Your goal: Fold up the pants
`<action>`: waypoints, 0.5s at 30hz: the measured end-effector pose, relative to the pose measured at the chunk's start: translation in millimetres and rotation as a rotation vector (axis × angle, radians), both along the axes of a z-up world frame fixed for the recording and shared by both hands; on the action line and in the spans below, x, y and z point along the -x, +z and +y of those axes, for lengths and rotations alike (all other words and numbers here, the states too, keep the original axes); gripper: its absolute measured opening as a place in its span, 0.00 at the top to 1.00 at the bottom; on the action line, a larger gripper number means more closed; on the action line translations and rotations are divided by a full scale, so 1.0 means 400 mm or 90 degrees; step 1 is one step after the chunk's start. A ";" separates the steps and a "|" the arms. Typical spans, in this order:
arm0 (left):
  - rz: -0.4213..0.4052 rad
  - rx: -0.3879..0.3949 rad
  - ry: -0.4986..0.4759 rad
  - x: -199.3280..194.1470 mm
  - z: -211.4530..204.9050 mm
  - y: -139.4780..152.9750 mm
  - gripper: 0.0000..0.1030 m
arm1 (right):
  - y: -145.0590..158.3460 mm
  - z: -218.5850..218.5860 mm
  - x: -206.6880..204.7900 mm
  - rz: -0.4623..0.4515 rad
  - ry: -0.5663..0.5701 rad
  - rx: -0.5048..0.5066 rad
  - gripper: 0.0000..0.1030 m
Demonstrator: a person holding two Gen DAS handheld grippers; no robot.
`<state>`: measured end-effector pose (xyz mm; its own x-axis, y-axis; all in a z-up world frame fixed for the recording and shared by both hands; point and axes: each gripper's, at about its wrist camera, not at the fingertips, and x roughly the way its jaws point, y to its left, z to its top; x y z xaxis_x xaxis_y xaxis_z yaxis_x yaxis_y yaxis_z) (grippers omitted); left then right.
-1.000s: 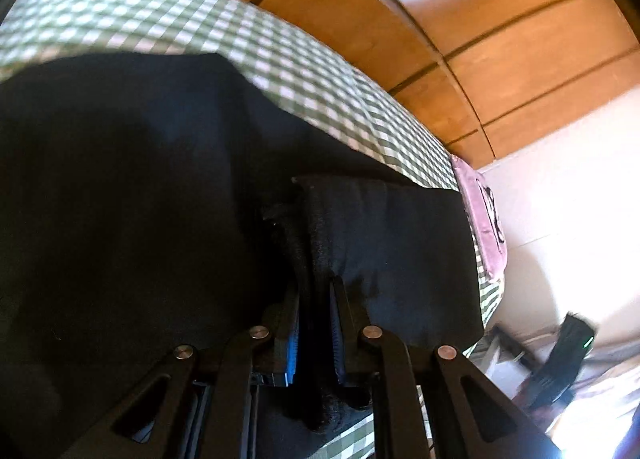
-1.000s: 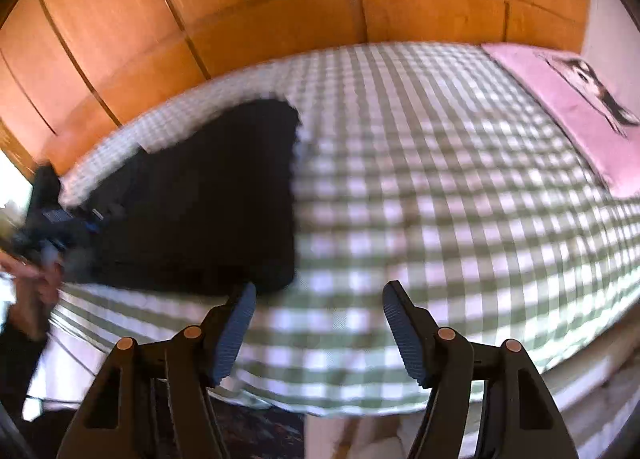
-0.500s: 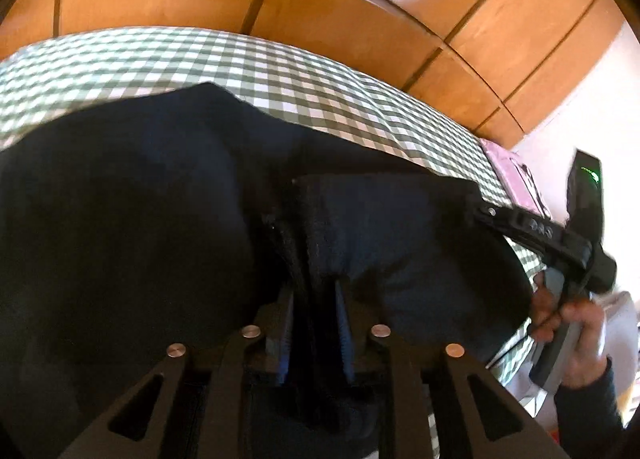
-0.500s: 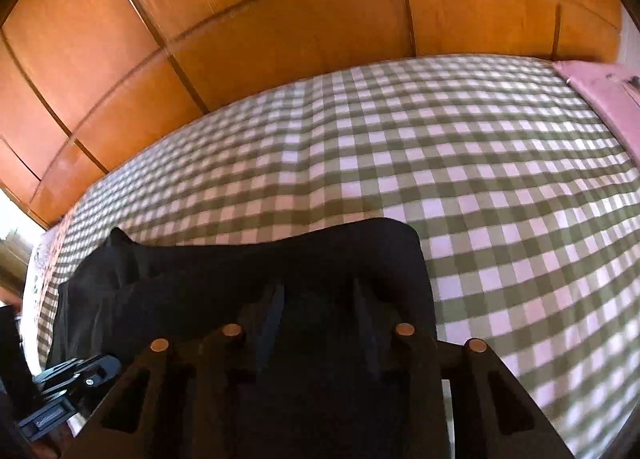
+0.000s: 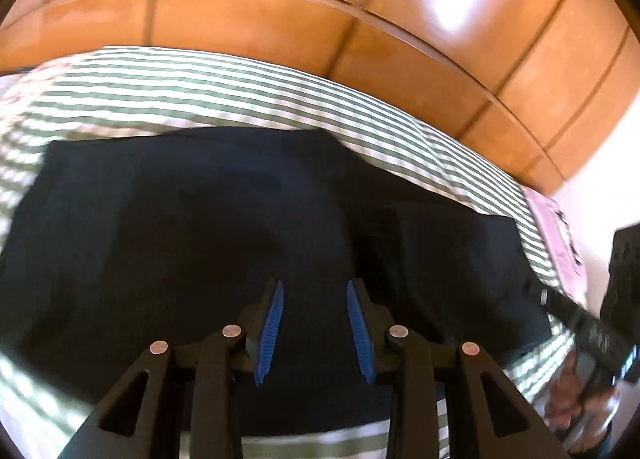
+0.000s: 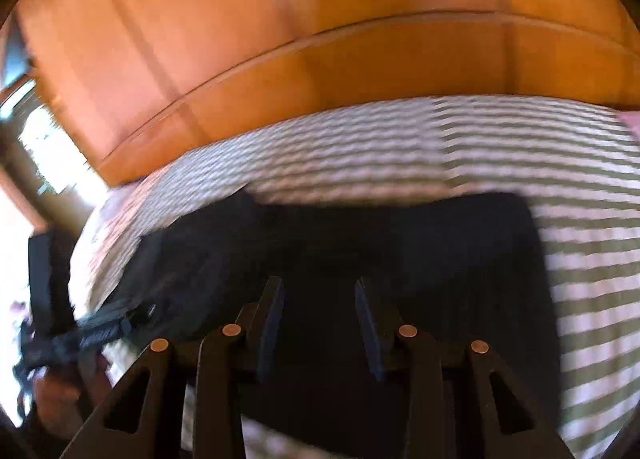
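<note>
Hovering with jaws parted and empty, left gripper [image 5: 315,329] and right gripper [image 6: 320,325] sit over dark pants [image 5: 240,227] lying on the checked bedspread [image 5: 200,87]; looks between folds, next needs fresh edge grip.

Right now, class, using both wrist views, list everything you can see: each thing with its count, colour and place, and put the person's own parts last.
Pants: one, black, lying flat on the bed under both tools.
Bedcover: one, green and white check, blurred into stripes, around the pants.
Pink cloth: one, pink with a dark print, at the bed's far right edge.
Wooden panelling: orange-brown, behind the bed.
Left tool: one, black with blue pads, jaws open above the pants, gripping nothing.
Right tool: one, black, jaws open above the pants, gripping nothing.
Right hand: one, blurred, at the lower right of the left view.
Left hand: one, blurred, at the lower left of the right view.
</note>
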<state>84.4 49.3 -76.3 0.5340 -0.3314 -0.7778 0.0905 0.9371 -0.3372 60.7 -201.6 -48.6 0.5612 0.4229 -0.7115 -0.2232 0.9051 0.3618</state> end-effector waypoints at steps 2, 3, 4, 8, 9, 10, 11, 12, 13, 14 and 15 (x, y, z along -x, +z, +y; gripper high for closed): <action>-0.008 -0.015 0.030 0.024 0.039 0.010 0.68 | -0.016 0.063 0.023 0.004 0.038 0.009 0.63; -0.013 -0.024 0.042 0.034 0.045 0.013 0.67 | -0.034 0.095 0.029 0.012 0.054 0.021 0.63; -0.020 -0.036 0.054 0.046 0.057 0.018 0.66 | -0.055 0.124 0.030 0.028 0.066 0.030 0.63; -0.045 -0.087 0.093 0.100 0.094 0.033 0.66 | -0.097 0.163 0.026 0.033 0.061 0.064 0.63; -0.048 -0.095 0.103 0.115 0.109 0.033 0.66 | -0.098 0.157 0.023 0.042 0.053 0.051 0.62; -0.050 -0.098 0.111 0.128 0.119 0.033 0.66 | -0.102 0.153 0.021 0.050 0.050 0.039 0.62; -0.050 -0.101 0.121 0.135 0.124 0.030 0.66 | -0.103 0.146 0.017 0.057 0.049 0.026 0.62; -0.051 -0.102 0.133 0.142 0.125 0.029 0.66 | -0.106 0.131 0.015 0.063 0.047 0.006 0.62; -0.050 -0.102 0.141 0.152 0.138 0.027 0.66 | -0.106 0.123 0.016 0.067 0.044 -0.009 0.62; -0.048 -0.099 0.148 0.145 0.133 0.019 0.66 | -0.105 0.116 0.021 0.069 0.040 -0.021 0.62; -0.046 -0.094 0.154 0.154 0.150 0.016 0.66 | -0.108 0.116 0.023 0.071 0.038 -0.030 0.62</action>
<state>22.8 109.5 -70.0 0.6398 -0.0731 -0.7651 -0.1229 0.9729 -0.1958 51.7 -155.2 -92.0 0.4531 0.4879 -0.7461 -0.2320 0.8726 0.4298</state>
